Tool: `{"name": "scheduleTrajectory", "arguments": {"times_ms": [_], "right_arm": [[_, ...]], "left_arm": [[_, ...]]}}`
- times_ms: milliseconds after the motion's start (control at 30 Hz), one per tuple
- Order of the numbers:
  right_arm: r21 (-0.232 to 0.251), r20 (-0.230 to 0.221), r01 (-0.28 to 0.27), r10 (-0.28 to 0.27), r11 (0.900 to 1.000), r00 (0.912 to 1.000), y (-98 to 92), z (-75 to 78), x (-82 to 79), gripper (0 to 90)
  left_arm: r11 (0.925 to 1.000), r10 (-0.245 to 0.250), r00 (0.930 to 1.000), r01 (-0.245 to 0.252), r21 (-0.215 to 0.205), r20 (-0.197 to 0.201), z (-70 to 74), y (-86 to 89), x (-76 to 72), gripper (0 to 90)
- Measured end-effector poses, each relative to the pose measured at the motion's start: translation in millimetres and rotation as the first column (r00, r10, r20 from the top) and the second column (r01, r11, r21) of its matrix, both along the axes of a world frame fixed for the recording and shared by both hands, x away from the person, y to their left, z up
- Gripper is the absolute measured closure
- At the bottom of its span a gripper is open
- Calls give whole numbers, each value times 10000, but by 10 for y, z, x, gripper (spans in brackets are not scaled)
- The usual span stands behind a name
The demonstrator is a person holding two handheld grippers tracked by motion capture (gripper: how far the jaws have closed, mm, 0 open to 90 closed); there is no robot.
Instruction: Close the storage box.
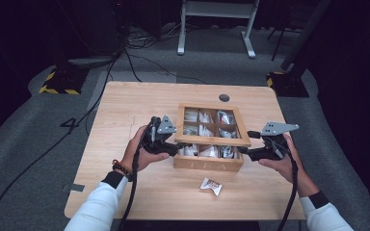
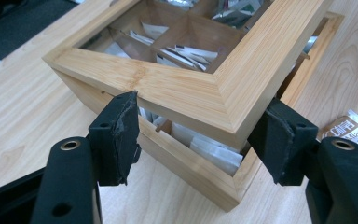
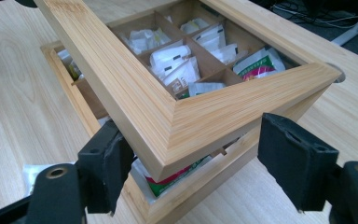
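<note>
A wooden tea box point(image 1: 207, 166) stands mid-table, its compartments holding several tea bags point(image 3: 172, 58). Its windowed lid point(image 1: 212, 140) is raised at the front and slopes down toward the back edge, leaving a gap above the base point(image 2: 191, 172). My left gripper point(image 1: 173, 147) is at the lid's front left corner, jaws wide apart with the corner point(image 2: 223, 116) between them and against their tips. At the front right corner, my right gripper point(image 1: 244, 150) also straddles the lid point(image 3: 168, 116) with its jaws spread.
One loose tea bag packet point(image 1: 211, 186) lies on the table point(image 1: 125, 110) just in front of the box, also seen as the packet point(image 2: 349, 130) past the box. A cable hole point(image 1: 224, 97) sits near the far edge. Stands and cables cover the floor behind.
</note>
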State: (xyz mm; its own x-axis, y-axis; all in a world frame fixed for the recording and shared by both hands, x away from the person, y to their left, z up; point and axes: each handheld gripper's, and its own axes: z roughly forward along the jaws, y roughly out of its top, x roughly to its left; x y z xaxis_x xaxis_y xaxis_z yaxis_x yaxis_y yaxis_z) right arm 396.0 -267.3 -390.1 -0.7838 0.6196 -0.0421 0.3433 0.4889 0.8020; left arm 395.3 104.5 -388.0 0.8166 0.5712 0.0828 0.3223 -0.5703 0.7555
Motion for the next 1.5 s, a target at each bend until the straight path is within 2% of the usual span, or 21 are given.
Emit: {"name": "scheduleTrajectory", "arguments": {"times_ms": [500,1100,1233,1333,1367,1500], "right_arm": [[-302,-338,-122,112,9995,9994,8,-169,-67,273],[-425,-771,-284,250,9987,9967,5,-344,-113,279],[-562,-538,-160,130,9983,9985,21,-358,-160,289],[-240,-585,-175,161,9996,9982,-9,-344,-182,327],[-64,-622,-226,221,9997,9978,-25,-340,-181,349],[-41,-736,-219,216,9998,9971,-25,-366,-177,350]], "left_arm": [[9995,-53,9996,62,312,-274,-190,-16,-50,345],[9989,-303,9965,331,344,-777,-346,1,-83,336],[9986,-316,9967,345,388,-752,-359,1,-94,337],[9955,-312,9970,373,867,-709,-405,-34,-103,337],[9953,-264,9968,332,906,-751,-424,-41,-106,336],[9980,-298,9956,346,526,-894,-450,-14,-107,337]]}}
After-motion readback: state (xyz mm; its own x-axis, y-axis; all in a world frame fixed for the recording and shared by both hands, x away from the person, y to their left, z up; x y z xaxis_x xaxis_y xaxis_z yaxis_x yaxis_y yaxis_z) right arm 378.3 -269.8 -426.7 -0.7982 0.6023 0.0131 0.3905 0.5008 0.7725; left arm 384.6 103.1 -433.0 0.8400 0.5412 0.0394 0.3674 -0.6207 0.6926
